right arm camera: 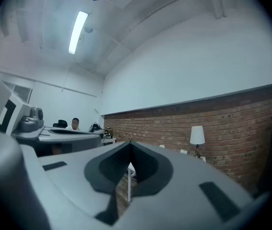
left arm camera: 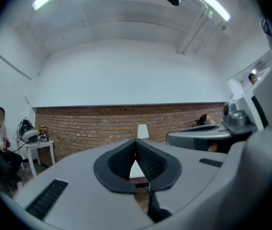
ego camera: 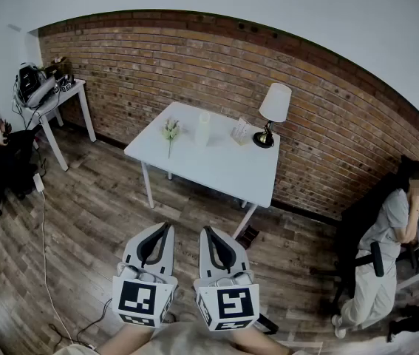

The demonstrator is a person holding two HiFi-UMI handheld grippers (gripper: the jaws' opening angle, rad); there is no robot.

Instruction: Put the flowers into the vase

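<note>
**Flowers flat on the far desk, both grippers empty**

Nearest, at the bottom of the head view, the left gripper [ego camera: 166,228] and right gripper [ego camera: 206,231] were side by side and level over the floor [ego camera: 83,228]. In the left gripper view the dark ribbed fingers [left arm camera: 147,159] met at their tips with nothing between them. The right gripper view showed its fingers [right arm camera: 143,164] together the same way, also empty.

Beyond the brown wood planks, the desk [ego camera: 224,172] stood in the upper middle of the frame, well apart from both grippers. It was white and smooth-topped, on thin legs. The flowers [ego camera: 170,130] lay flat on its left part, a small pale bunch with a thin green stem pointing toward the near edge. Just right of them, not touching, stood the vase [ego camera: 204,129], a pale upright cylinder; glass or ceramic could not be told. Further right stood a lamp [ego camera: 272,113] with a white shade and dark base. A rough red brick wall [ego camera: 327,117] ran behind.

The flowers looked light and soft, with heads easy to crush and a stem likely to bend. The best hold seemed to be mid-stem, below the blossoms, with a gentle pinch that left the lower end free to steer into the vase. The vase looked smooth and light enough to tip if knocked.
</note>
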